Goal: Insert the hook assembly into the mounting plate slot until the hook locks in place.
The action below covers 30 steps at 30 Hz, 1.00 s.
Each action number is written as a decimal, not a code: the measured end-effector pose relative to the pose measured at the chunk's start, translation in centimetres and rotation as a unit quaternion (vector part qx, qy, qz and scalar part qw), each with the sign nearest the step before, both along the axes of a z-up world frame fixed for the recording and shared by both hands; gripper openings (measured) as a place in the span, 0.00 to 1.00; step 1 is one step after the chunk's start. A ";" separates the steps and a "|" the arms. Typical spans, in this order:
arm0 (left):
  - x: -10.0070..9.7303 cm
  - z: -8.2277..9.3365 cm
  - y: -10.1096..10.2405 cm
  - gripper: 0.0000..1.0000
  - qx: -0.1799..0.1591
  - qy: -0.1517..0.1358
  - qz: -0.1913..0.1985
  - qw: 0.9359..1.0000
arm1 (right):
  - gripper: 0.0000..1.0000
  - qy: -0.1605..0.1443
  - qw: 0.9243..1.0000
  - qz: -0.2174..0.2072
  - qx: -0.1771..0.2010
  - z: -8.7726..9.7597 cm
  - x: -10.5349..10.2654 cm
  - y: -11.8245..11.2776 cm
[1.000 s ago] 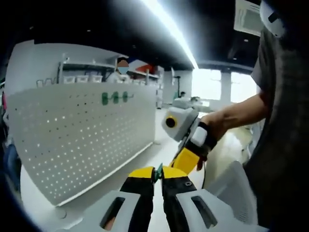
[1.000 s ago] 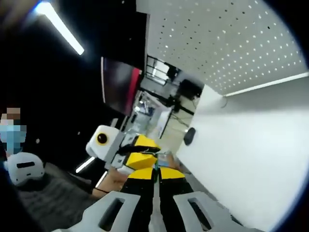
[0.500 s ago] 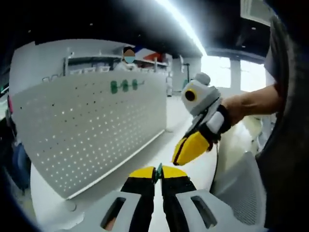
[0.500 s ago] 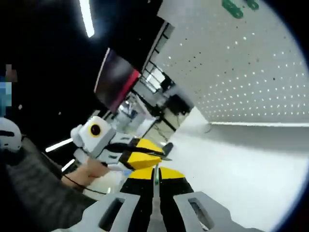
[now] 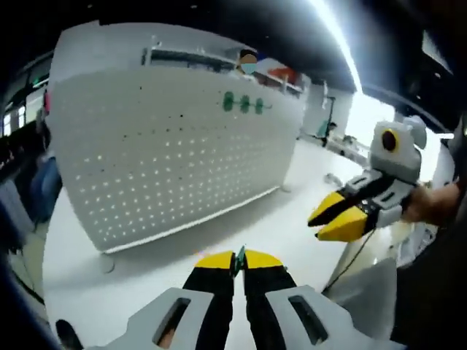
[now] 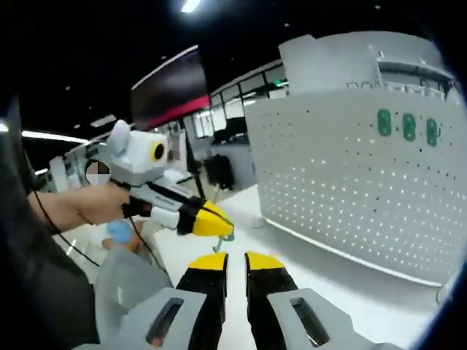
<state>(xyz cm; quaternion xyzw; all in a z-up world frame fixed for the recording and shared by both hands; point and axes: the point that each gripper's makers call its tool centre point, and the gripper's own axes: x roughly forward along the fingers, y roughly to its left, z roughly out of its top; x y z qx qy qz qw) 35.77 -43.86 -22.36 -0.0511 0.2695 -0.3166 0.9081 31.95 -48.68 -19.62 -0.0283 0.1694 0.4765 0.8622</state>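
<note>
jaws of the left gripper (image 5: 238,257) pinch a small teal hook (image 5: 239,255), the right gripper (image 6: 228,257) slightly parted, over a white table (image 5: 182,244) fronting a pegboard (image 5: 168,153).

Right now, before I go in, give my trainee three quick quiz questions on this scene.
1. True or false: the right gripper is shut.
2. What does the left gripper hold? A) nothing B) a small green hook C) a cable
3. How many green pieces sit near the top of the pegboard?
Key: 1 false, its fingers stand apart with nothing between them; 2 B; 3 three.
</note>
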 end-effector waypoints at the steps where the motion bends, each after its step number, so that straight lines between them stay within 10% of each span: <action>1: 0.0 0.0 -0.1 0.03 -0.005 0.004 0.002 1.000 | 0.08 0.000 1.000 0.001 -0.002 -0.1 -0.3 0.4; 6: -0.4 -0.4 -0.6 0.03 -0.019 0.020 0.004 1.000 | 0.09 -0.013 1.000 0.010 -0.014 -0.9 -0.8 1.5; 12: -0.7 0.0 -1.5 0.03 -0.114 0.066 0.028 0.991 | 0.09 -0.030 0.999 0.004 -0.030 -1.4 -0.7 1.7; 30: -1.4 0.2 -2.9 0.03 -0.165 0.089 0.036 0.982 | 0.07 -0.096 0.993 -0.011 -0.070 -1.5 0.2 1.8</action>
